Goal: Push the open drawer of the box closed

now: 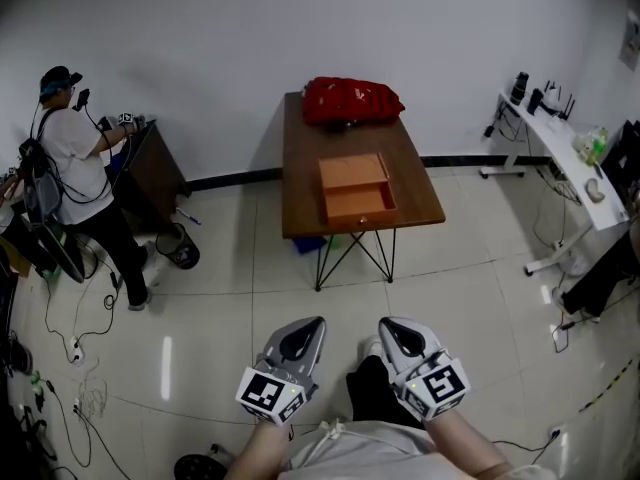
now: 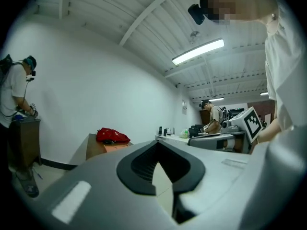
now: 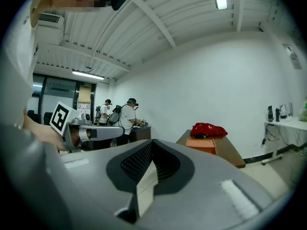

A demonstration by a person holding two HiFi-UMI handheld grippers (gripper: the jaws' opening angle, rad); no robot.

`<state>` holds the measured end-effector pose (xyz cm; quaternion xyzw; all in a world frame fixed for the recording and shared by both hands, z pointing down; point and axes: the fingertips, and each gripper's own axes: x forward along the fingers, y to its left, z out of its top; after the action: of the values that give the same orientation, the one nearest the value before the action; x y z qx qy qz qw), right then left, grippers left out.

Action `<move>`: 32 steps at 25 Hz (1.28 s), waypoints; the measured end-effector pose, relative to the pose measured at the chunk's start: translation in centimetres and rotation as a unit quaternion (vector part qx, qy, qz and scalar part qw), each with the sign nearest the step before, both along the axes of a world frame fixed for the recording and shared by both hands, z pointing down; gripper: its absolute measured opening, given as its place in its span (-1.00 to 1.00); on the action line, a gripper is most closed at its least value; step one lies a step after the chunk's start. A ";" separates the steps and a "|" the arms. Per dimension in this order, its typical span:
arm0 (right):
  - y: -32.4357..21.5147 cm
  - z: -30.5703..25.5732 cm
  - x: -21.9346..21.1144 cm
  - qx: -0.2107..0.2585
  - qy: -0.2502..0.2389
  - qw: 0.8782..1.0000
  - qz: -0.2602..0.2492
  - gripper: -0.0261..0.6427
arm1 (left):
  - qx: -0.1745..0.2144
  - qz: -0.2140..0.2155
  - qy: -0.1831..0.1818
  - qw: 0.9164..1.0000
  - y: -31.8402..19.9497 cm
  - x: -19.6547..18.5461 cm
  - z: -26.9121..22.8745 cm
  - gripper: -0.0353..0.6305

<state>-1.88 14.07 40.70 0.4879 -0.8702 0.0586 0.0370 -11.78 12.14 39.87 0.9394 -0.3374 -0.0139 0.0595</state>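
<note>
An orange box (image 1: pixel 352 172) lies on a brown table (image 1: pixel 300 183) some way ahead across the floor. Its drawer (image 1: pixel 359 205) is pulled out toward me, near the table's front edge. The box also shows small in the left gripper view (image 2: pixel 116 147) and the right gripper view (image 3: pixel 202 144). My left gripper (image 1: pixel 301 340) and right gripper (image 1: pixel 399 336) are held side by side close to my body, far short of the table. Both are shut with nothing in them, the left gripper (image 2: pixel 160 167) and the right gripper (image 3: pixel 148 170) each showing only a thin slit between the pads.
A red bag (image 1: pixel 352 100) sits at the table's far end behind the box. A person (image 1: pixel 75 168) stands at a dark cabinet (image 1: pixel 152 166) on the left, with cables (image 1: pixel 70 348) on the floor. A white desk (image 1: pixel 560 148) with gear runs along the right.
</note>
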 end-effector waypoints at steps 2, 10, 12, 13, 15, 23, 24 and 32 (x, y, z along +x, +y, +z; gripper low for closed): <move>-2.0 0.5 0.7 -0.005 0.003 1.000 0.001 -0.90 | -0.003 -0.007 -0.002 1.000 -1.8 0.3 0.4 -0.88; -13.3 0.8 5.3 -0.009 -0.002 1.000 -0.012 -0.90 | -0.020 -0.047 -0.002 0.999 -13.1 3.7 1.1 -0.88; -16.5 0.6 6.7 0.004 0.004 1.000 -0.016 -0.90 | -0.021 -0.049 -0.003 0.999 -15.9 5.0 1.2 -0.88; -18.0 0.8 7.4 0.003 0.007 1.000 -0.016 -0.90 | -0.022 -0.048 -0.006 0.999 -17.2 5.7 1.4 -0.88; -20.9 1.0 8.7 0.004 0.011 1.000 -0.019 -0.90 | -0.026 -0.044 -0.010 0.999 -19.8 7.1 2.0 -0.88; -28.9 3.0 12.0 -0.011 0.040 0.998 -0.045 -0.90 | -0.050 -0.054 -0.024 0.997 -26.7 10.9 4.6 -0.88; -29.5 3.5 12.2 -0.016 0.039 0.998 -0.047 -0.90 | -0.056 -0.055 -0.026 0.997 -27.2 11.1 5.1 -0.88; -31.9 7.3 12.1 -0.074 0.023 0.995 -0.060 -0.90 | -0.097 -0.062 -0.037 0.993 -29.4 11.9 8.3 -0.88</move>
<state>10.23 -17.87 47.98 0.4323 -0.8899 0.1089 0.0968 0.07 -17.25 48.21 0.9064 -0.3965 0.0504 0.1367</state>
